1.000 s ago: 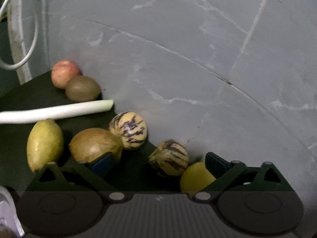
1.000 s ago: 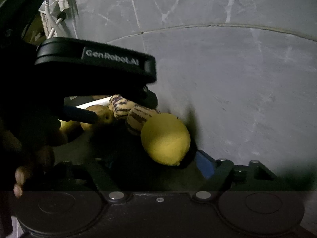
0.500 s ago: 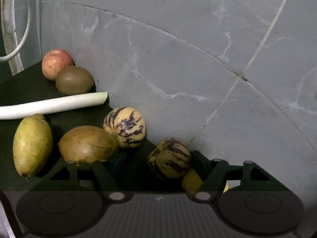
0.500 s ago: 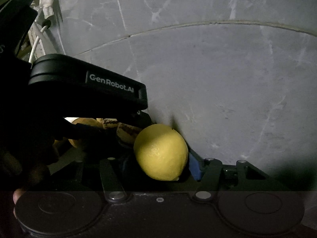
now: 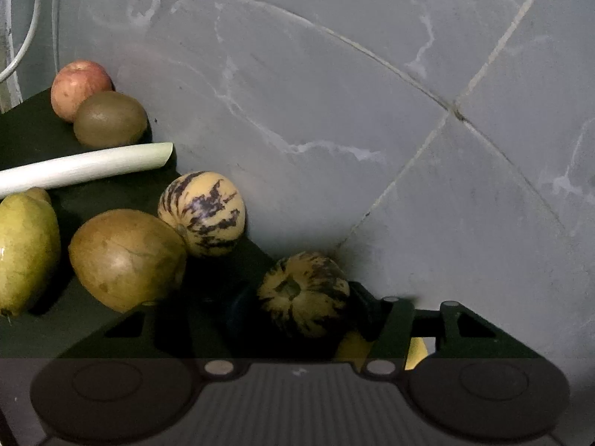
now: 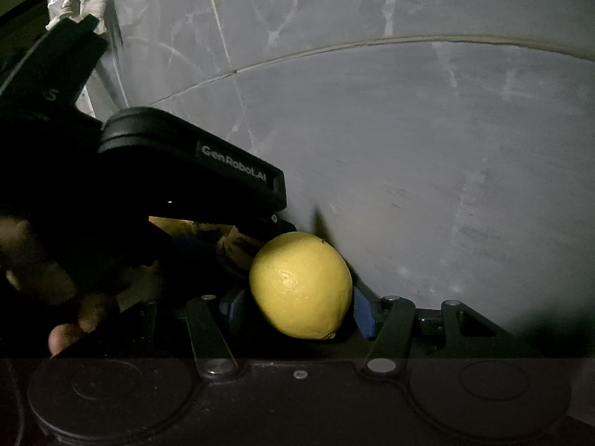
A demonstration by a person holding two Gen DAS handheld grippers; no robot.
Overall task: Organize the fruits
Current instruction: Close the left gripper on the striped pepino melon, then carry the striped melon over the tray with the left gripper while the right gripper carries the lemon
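Observation:
In the left wrist view my left gripper (image 5: 303,306) is shut on a striped pepino melon (image 5: 303,295) next to the grey wall. A second striped melon (image 5: 202,213), a brown round fruit (image 5: 126,258), a green mango (image 5: 24,252), a kiwi (image 5: 109,119) and a red apple (image 5: 80,87) lie on the dark surface (image 5: 29,130). In the right wrist view my right gripper (image 6: 297,306) is shut on a yellow lemon (image 6: 301,284); the lemon also peeks out in the left wrist view (image 5: 416,349). The left gripper's black body (image 6: 193,171) is just to its left.
A white leek stalk (image 5: 81,167) lies across the dark surface between the kiwi and the melons. The grey marbled tile wall (image 5: 372,111) rises directly behind the fruits. A white cable (image 5: 22,44) hangs at far left. A hand (image 6: 63,297) holds the left gripper.
Both grippers moved forward and their jaws narrowed: the left closed on the nearer striped melon, the right closed on the lemon.

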